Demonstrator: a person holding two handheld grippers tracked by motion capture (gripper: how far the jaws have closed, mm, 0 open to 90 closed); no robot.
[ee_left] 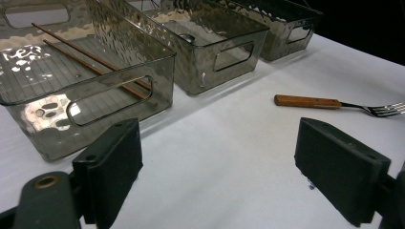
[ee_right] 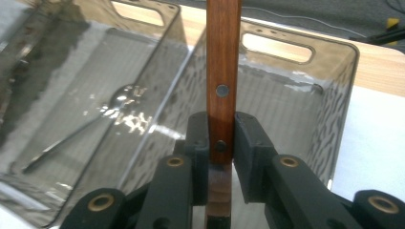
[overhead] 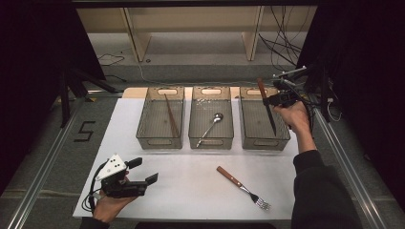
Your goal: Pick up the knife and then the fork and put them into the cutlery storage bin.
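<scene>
White desk [overhead: 191, 186] with three clear bins. Right claw [ee_right: 221, 143] clamps a wooden-handled knife [overhead: 267, 106] over the bin at two o'clock [overhead: 264, 125]. Left claw [overhead: 152, 183], spread wide, rests at seven o'clock.

Tool [ee_right: 221, 143] clamping wooden knife handle [ee_right: 222, 57], above clear bin [ee_right: 305, 90]

Smoky rippled bins [overhead: 210, 117], brown-handled fork [overhead: 242, 187], white table [overhead: 191, 181].

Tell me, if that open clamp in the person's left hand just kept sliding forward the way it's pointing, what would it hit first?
Probably nothing soon. The left gripper faces bare white table; the bin with chopsticks sits off to one side and the fork to the other. Depth is hard to judge.
</scene>
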